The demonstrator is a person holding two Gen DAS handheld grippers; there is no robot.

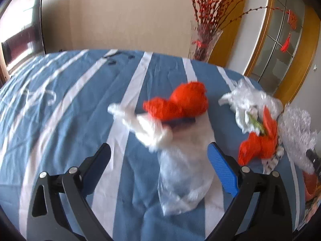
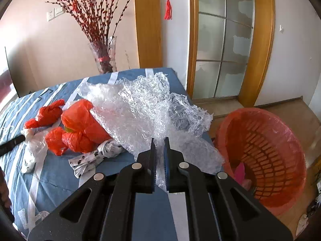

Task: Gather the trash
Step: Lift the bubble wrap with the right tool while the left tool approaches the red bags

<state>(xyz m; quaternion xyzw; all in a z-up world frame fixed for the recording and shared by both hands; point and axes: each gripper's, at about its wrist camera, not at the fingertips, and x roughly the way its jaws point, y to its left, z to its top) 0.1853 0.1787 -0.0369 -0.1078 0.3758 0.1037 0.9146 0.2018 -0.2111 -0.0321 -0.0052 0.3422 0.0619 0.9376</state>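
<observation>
A blue bedspread with white stripes (image 1: 66, 104) covered the bed, with a vase of red branches (image 2: 103, 59) behind it. The left gripper (image 1: 159, 165) hung with fingers spread wide over a clear plastic bag (image 1: 182, 182), apparently not touching it, though blur made this uncertain. The right gripper (image 2: 159, 150) pinched a sheet of bubble wrap (image 2: 140, 112), near the red-lined basket (image 2: 264, 158) on the floor beside the bed.
</observation>
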